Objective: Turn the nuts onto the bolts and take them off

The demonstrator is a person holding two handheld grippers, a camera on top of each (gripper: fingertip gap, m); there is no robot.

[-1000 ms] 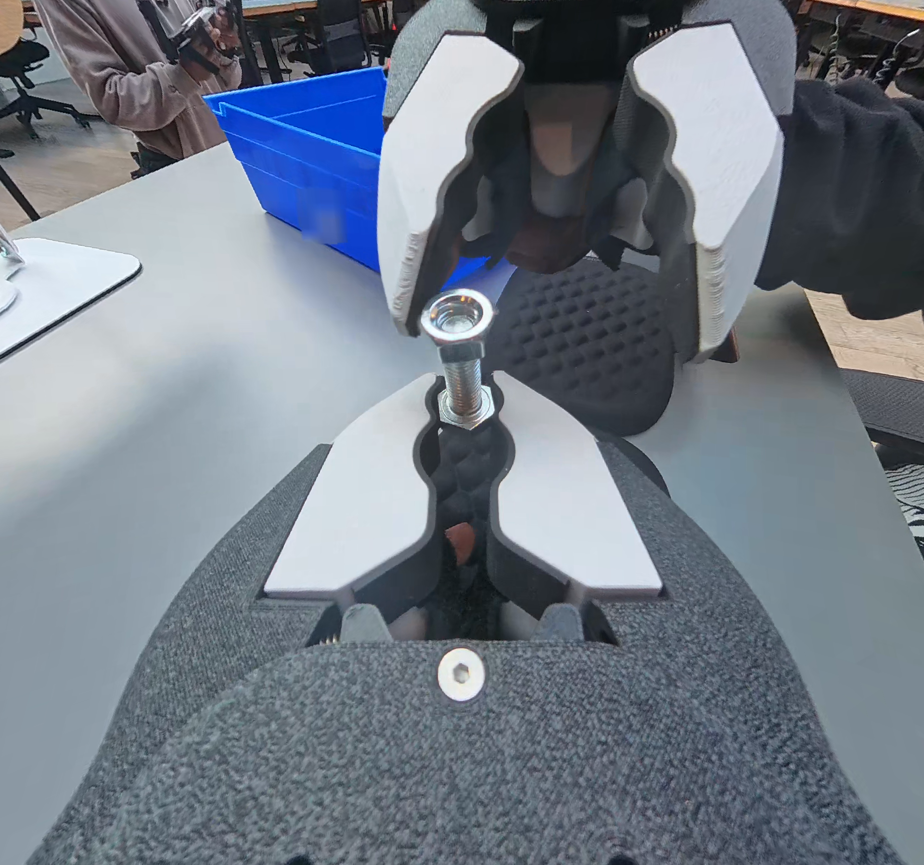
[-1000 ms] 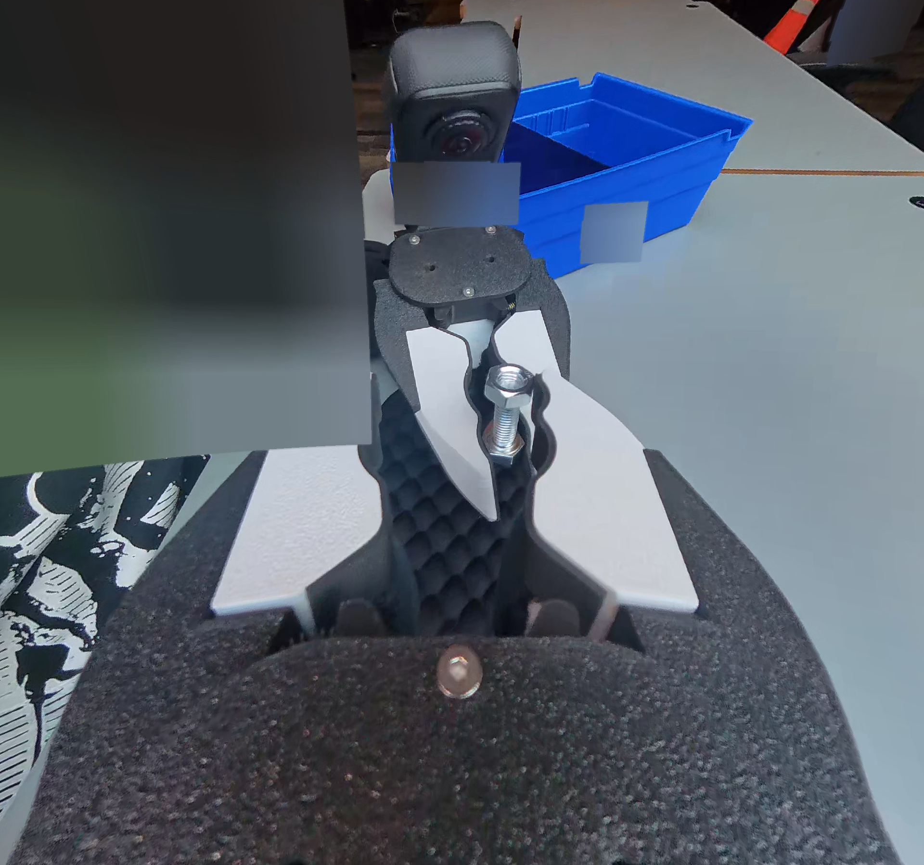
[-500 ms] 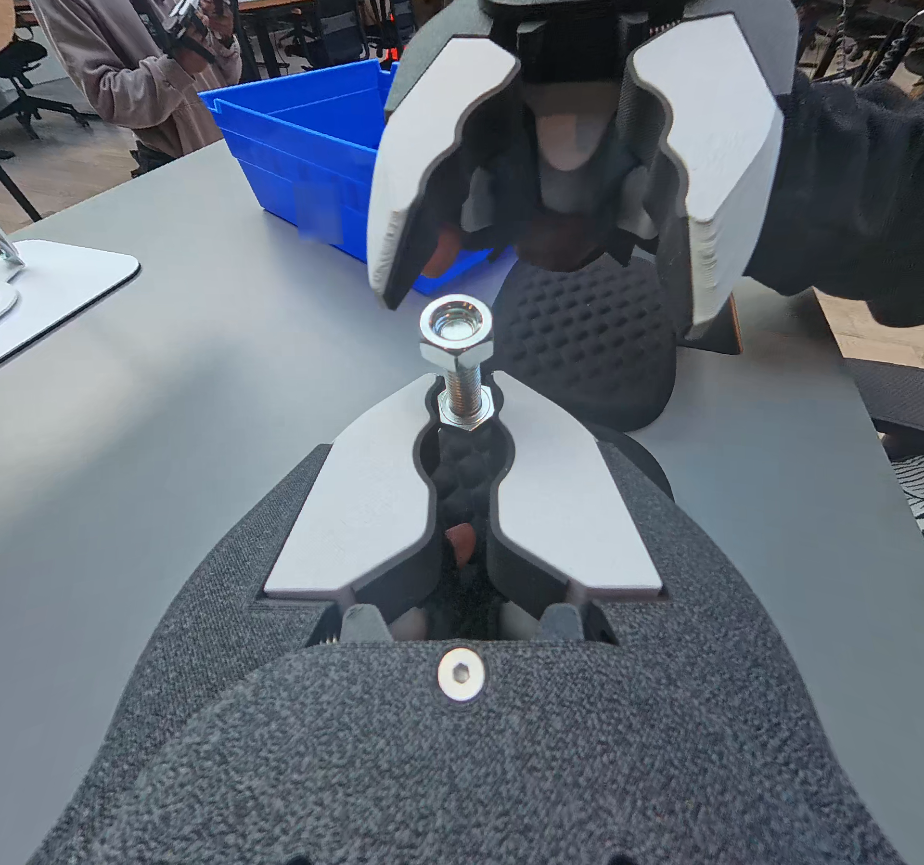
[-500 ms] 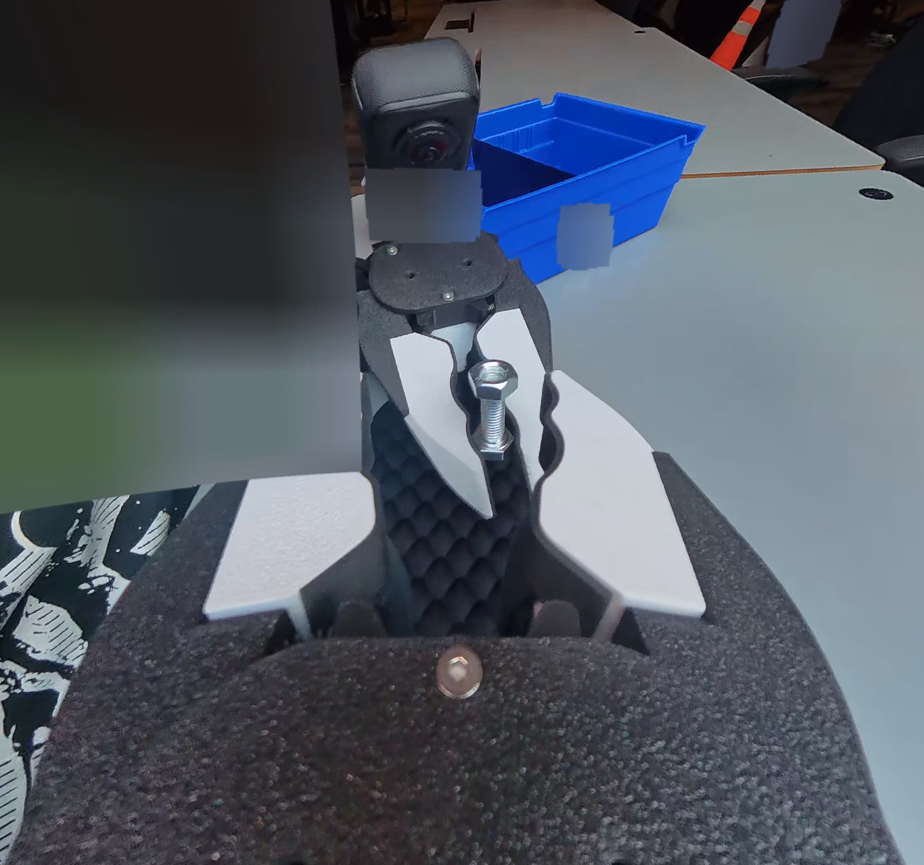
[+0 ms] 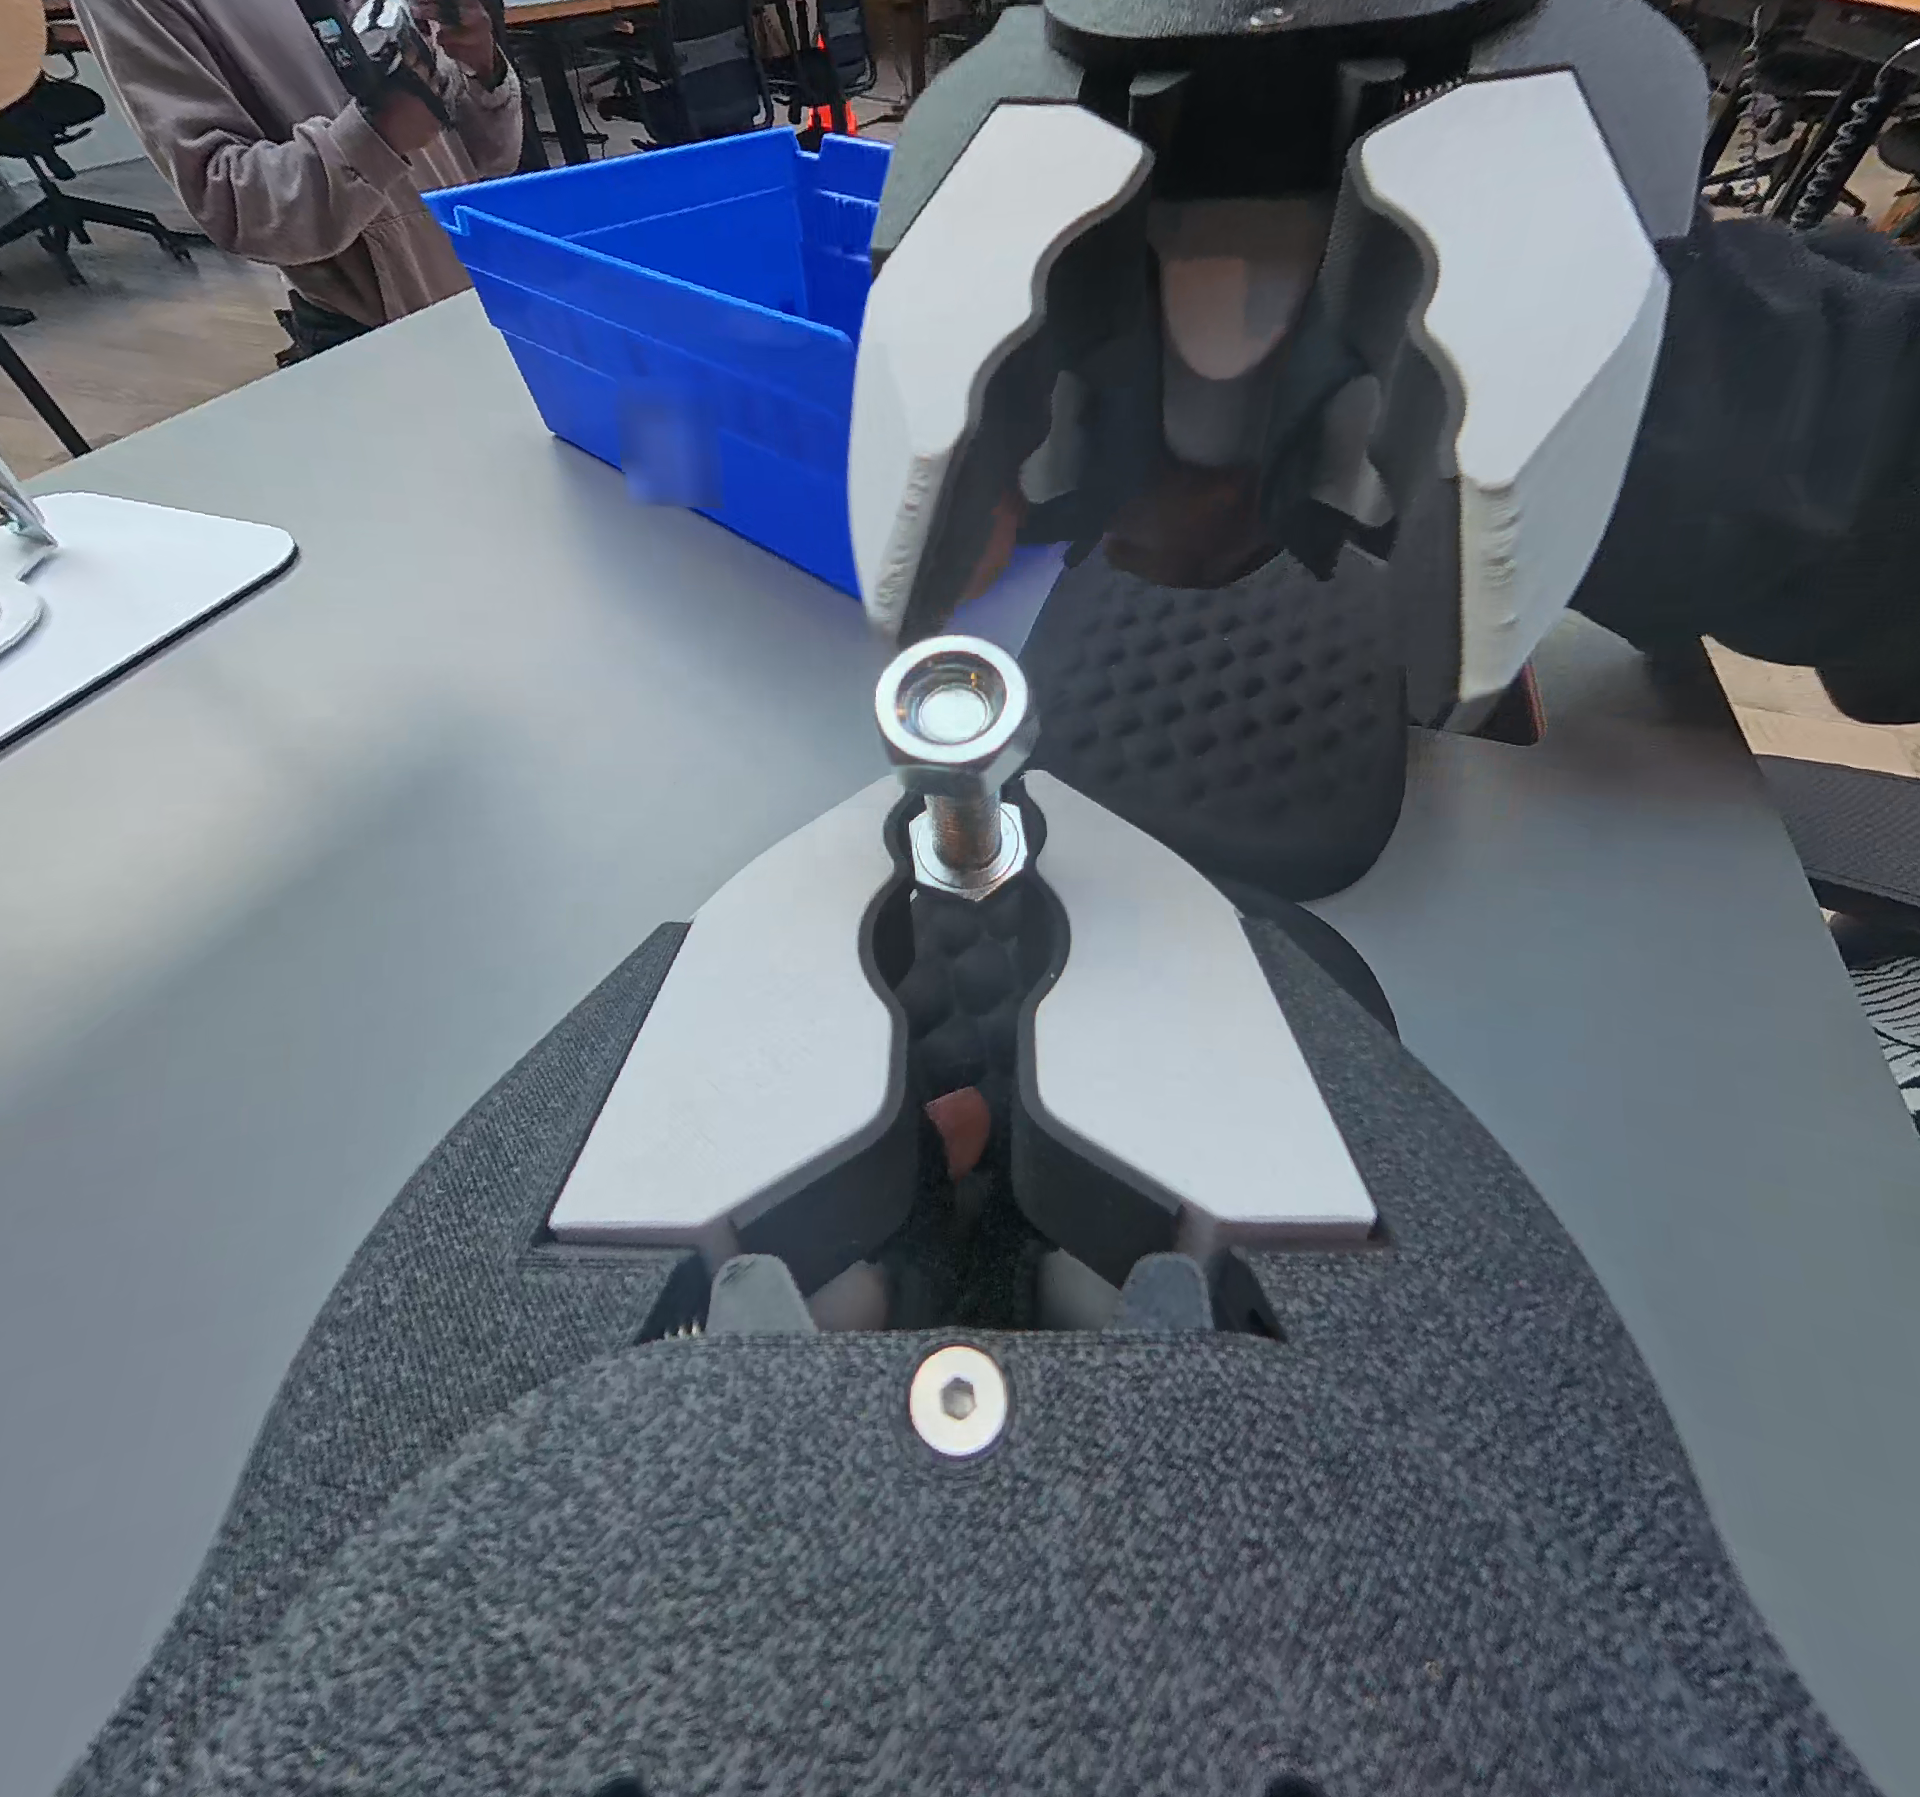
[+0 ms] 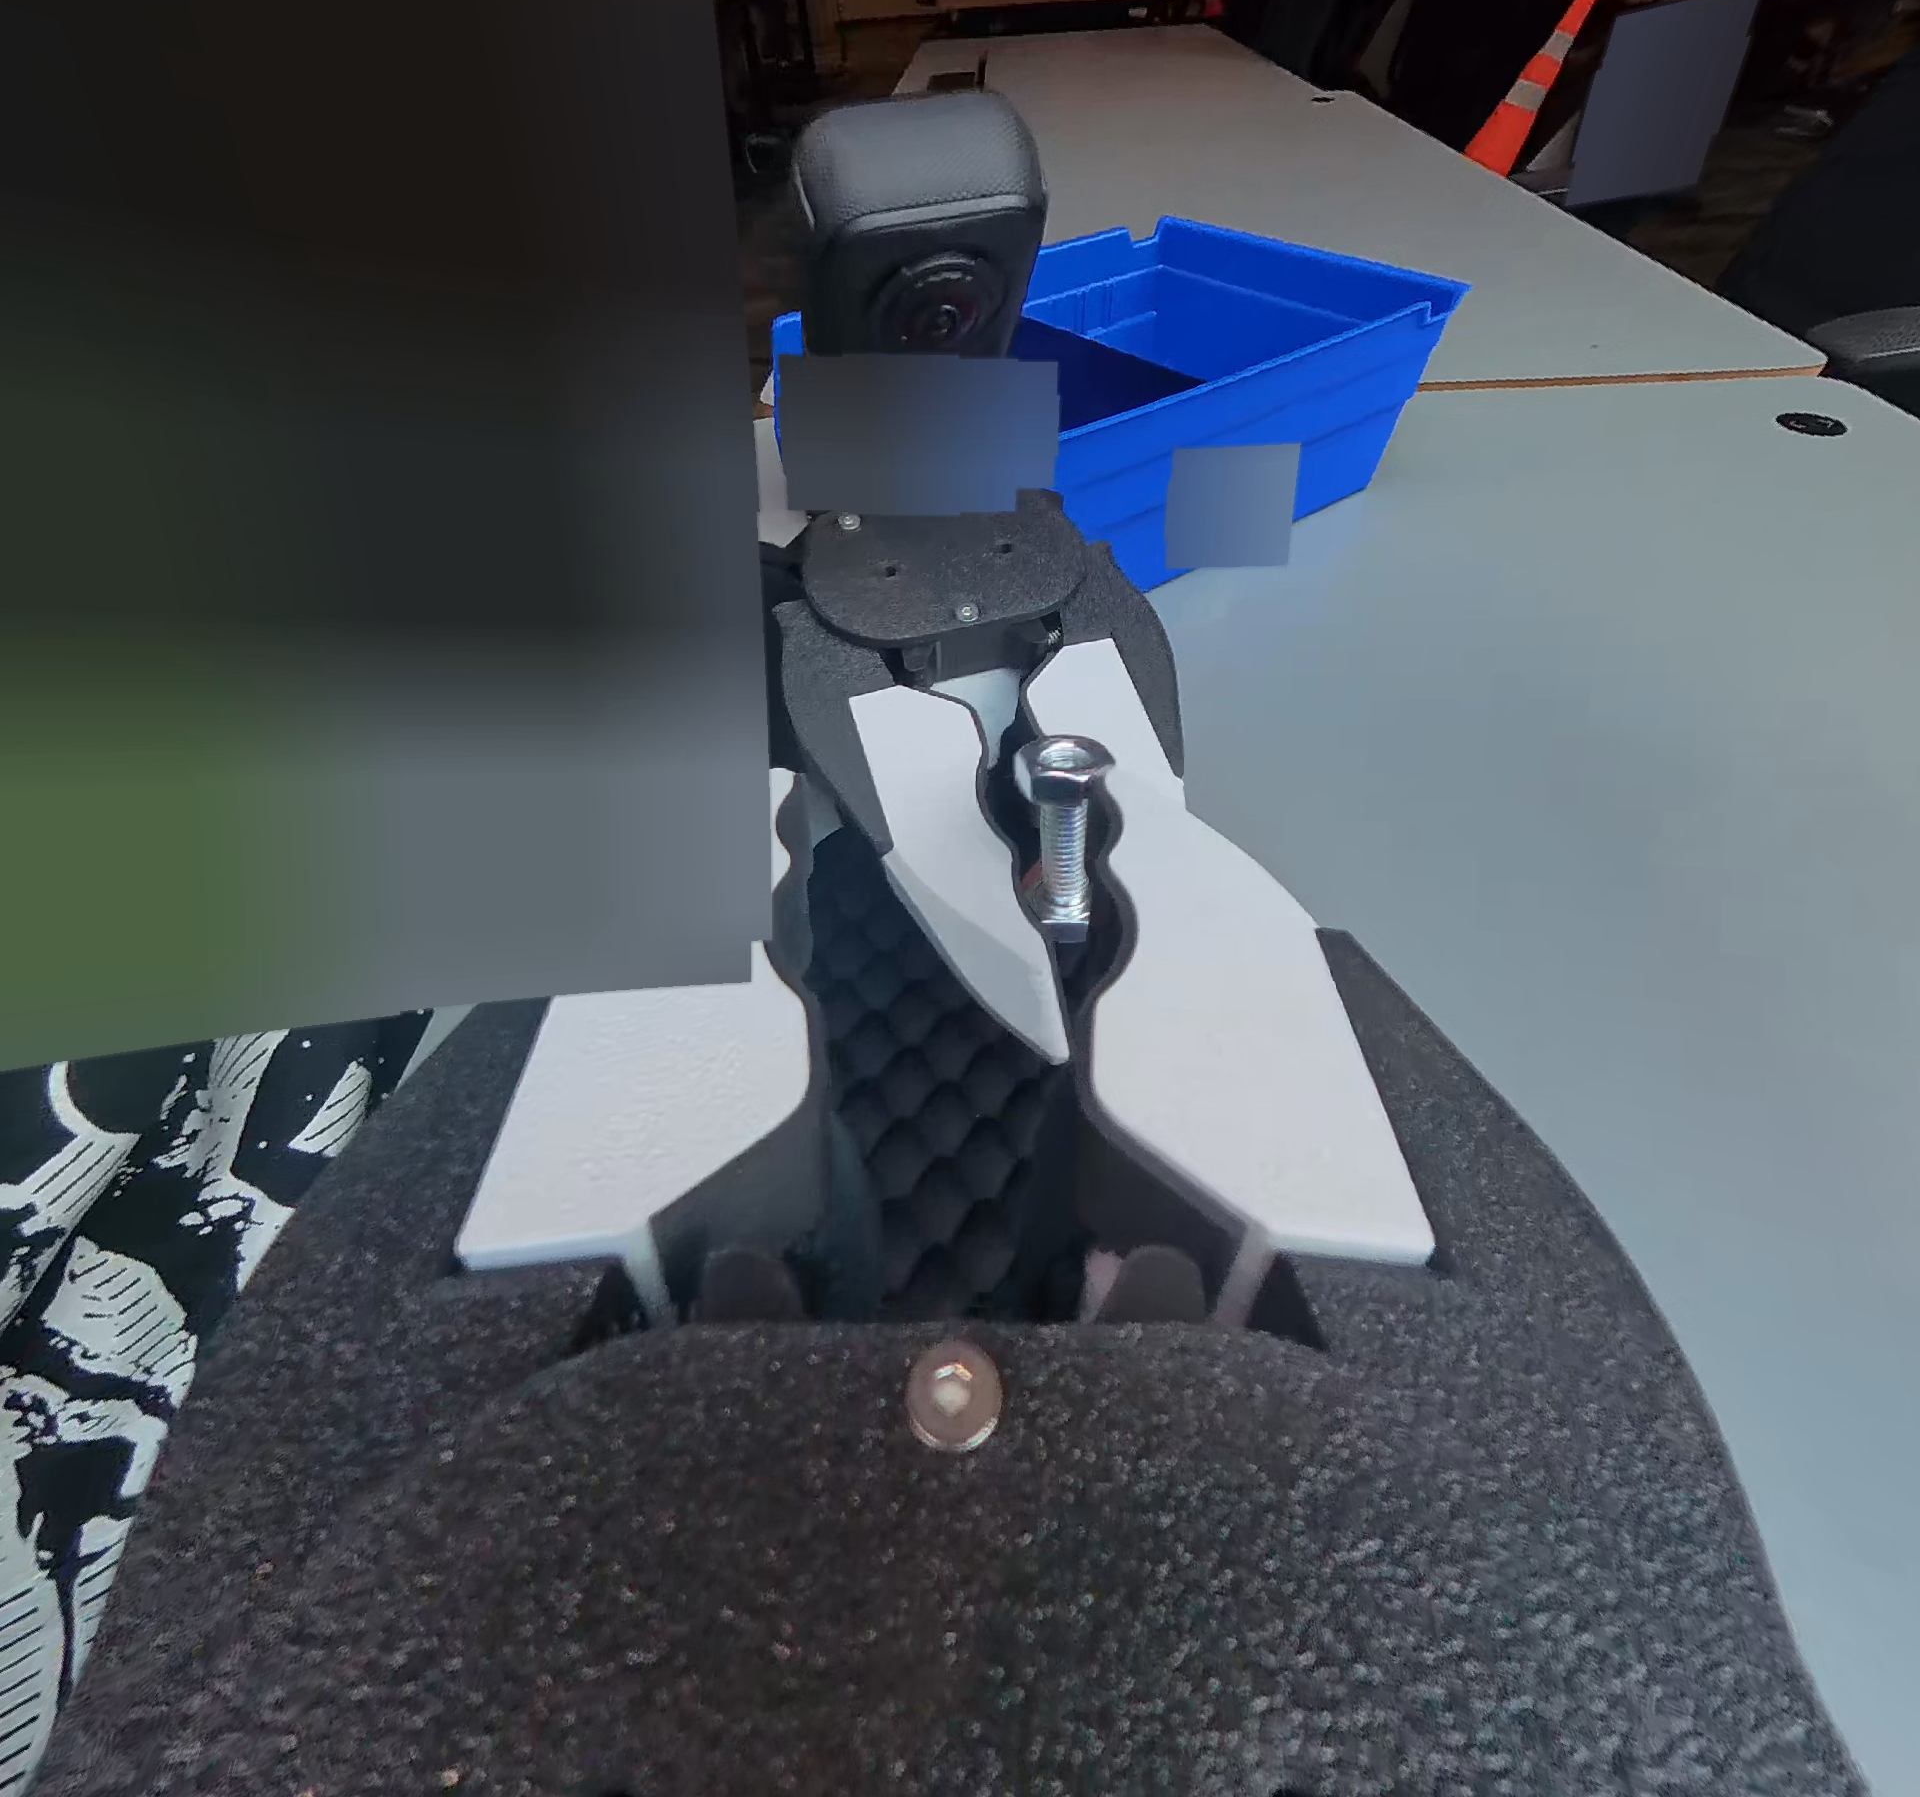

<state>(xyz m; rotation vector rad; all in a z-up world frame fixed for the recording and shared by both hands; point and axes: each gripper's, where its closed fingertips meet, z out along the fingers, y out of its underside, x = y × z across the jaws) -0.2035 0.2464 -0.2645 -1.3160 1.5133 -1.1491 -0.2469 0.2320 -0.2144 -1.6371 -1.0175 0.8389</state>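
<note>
Right gripper [image 5: 1195, 646] has backed off the nut [image 5: 956, 713]. A second ago one fingertip was against it, now that tip hangs just above with a sliver of gap. Its jaws are spread wide, holding nothing.

Left gripper [image 5: 961, 802] is clenched on the hex at the bolt's [image 5: 964, 812] near end, which looks like the head but is partly buried in the tips. The assembly is held in the air over the grey table [image 5: 416, 708], with the blue bin [image 5: 665, 313] well behind.

Key geometry: the bolt's long axis runs straight out of the left jaws toward the right gripper, and the nut sits on the free end. But the nut isn't centred in the right's opening; it sits off by one finger, at the edge of the gap. My read is that the right needs to shift sideways and come down over the nut before closing, or it pinches a corner. The right one is the hand that has to move; the left just holds.
</note>
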